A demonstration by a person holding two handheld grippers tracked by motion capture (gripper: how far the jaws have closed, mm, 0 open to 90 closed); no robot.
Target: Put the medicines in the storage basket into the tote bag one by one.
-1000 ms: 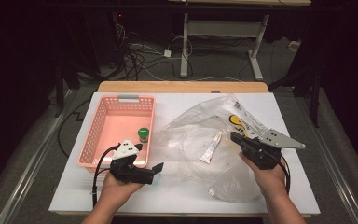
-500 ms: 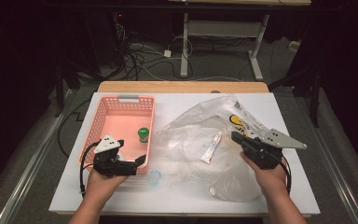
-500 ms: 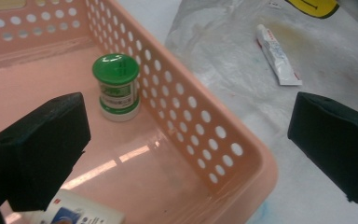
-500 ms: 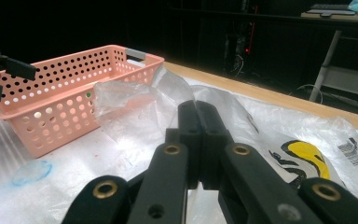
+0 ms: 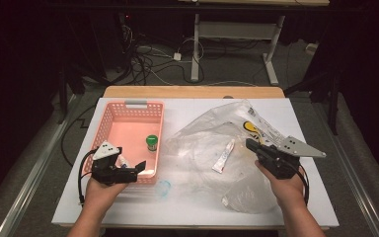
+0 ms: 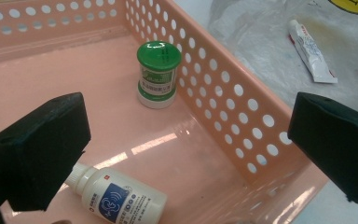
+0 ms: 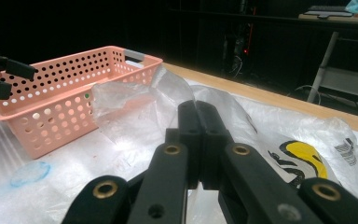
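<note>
A pink perforated basket (image 5: 128, 104) (image 6: 223, 93) (image 7: 65, 88) stands at the table's left. Inside it a green-capped jar (image 5: 151, 142) (image 6: 157, 74) stands upright, and a white bottle (image 5: 123, 160) (image 6: 121, 198) with a blue label lies on its side. My left gripper (image 5: 135, 169) (image 6: 186, 116) hovers open over the basket's near end, just above the bottle, with nothing between its jaws. A clear plastic bag (image 5: 202, 143) (image 7: 135, 112) with a yellow print is spread in the middle, a white tube (image 5: 223, 156) (image 6: 311, 51) inside it. My right gripper (image 5: 250, 144) (image 7: 198, 109) is shut on the bag's film.
A faint blue ring (image 5: 164, 187) (image 7: 28, 173) lies on the white tabletop near the basket's front right corner. Part of the bag bulges toward the front edge (image 5: 242, 197). Beyond the table are dark floor, cables and a desk frame.
My left gripper has moved left from the table in front of the bag to above the basket's near end. The white bottle now lies in the basket. The right gripper has stayed put.
</note>
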